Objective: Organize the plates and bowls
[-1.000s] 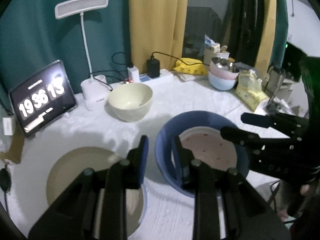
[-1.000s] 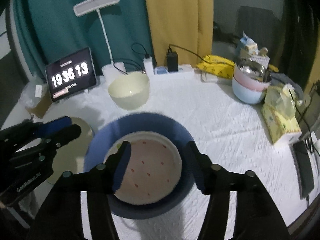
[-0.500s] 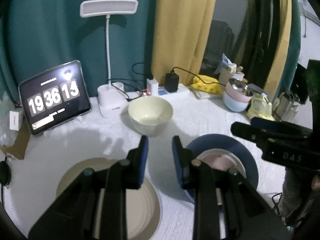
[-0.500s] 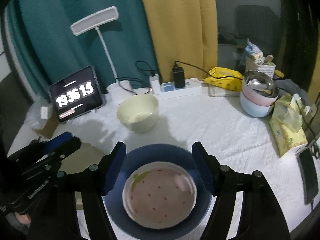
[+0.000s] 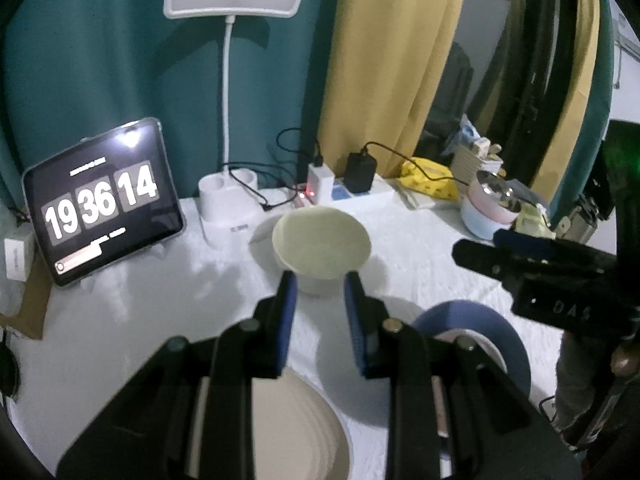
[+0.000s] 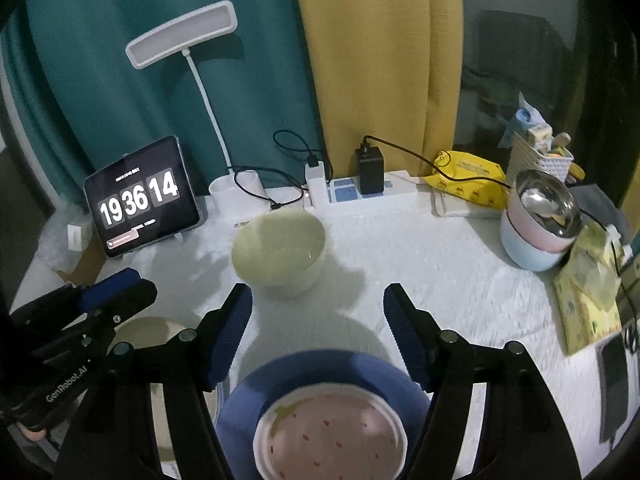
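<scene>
Clearly, beyond my empty, narrowly parted left gripper, the tablet reads 19 36 14; my right gripper, which just widened, is open and empty; "GenRobot.AI" marks the left's side.

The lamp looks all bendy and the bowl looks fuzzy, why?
Right wrist view: the fisheye lens bows the lamp and curtains near the round dark edge. Left wrist view: the cream bowl is smeared, which looks like motion blur, while the clock tablet glows bright enough to read in the dim room.
</scene>
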Motion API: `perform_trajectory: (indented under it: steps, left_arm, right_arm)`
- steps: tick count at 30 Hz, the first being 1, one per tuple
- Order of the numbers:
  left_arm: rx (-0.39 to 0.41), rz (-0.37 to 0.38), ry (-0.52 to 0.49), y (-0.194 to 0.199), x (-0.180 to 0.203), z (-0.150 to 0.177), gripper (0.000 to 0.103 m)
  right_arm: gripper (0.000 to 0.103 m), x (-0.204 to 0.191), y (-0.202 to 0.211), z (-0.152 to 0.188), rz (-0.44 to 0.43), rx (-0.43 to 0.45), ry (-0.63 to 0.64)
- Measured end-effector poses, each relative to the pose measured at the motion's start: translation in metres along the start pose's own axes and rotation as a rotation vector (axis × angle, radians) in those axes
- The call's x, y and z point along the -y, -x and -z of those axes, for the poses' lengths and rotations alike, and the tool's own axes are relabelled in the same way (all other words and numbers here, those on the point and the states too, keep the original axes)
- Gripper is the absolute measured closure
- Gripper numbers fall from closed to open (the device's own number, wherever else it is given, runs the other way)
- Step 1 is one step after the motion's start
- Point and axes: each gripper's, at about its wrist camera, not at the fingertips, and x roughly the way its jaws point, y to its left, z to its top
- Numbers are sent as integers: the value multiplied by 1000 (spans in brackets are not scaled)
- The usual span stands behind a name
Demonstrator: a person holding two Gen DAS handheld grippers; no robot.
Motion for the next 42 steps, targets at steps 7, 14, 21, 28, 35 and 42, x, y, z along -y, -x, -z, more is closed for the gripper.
perform_trajectory:
  steps: [7,14,21,28,35,42]
  left_arm:
    - [-20,4,26,-21,-14,-12,77]
    - [-55,15,57,-51,-23,-19,77]
    - [-105,27,98,-85,-30,-23,77]
    - [-152,20,118,-119,-33,-23,77]
    - [-171,-19,121,-144,-33,-27,77]
    - [-173,-79,106,-155,-36,-32,77]
  right_arm:
    - [31,4,-27,-12,1,-30,4]
    - [32,14,-59,-24,7,-73,-6]
    - [36,17,-95,-26,8,-125,-22]
    - [45,16,-132,-29,-1,-188,-43]
    - [60,17,-168,-29,-1,-263,-73]
    - [72,15,-180,-28,8,-304,-53]
